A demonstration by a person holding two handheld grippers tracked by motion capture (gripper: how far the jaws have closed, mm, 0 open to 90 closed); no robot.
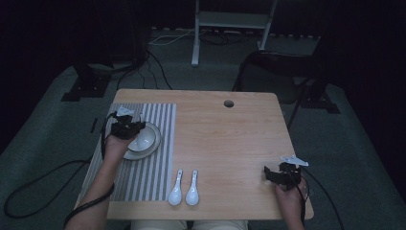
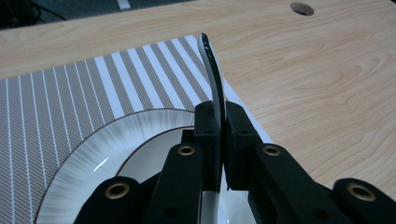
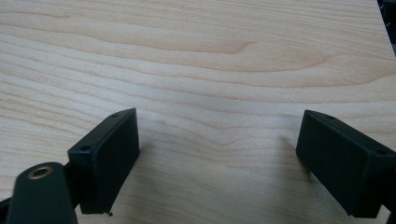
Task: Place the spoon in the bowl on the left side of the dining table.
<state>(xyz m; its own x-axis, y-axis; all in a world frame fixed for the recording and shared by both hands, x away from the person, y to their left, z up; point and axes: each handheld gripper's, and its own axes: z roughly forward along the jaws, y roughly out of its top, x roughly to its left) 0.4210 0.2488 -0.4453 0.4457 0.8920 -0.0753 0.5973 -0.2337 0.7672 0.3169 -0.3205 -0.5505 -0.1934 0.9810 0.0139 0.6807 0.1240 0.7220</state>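
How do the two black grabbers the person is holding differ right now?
The left gripper has its fingers pinched shut on the rim of a white bowl; the right gripper has its fingers spread wide with nothing between them. The left one is over the plate on the striped placemat; the right one sits over bare wooden table. Both are black, hand-held and trail a cable.

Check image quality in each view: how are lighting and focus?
High view: dim, dark surroundings, table readable. Left gripper view: evenly lit, bowl rim sharp, nearest jaw parts soft. Right gripper view: bright, wood grain crisp, faint shadows beside the open jaws.
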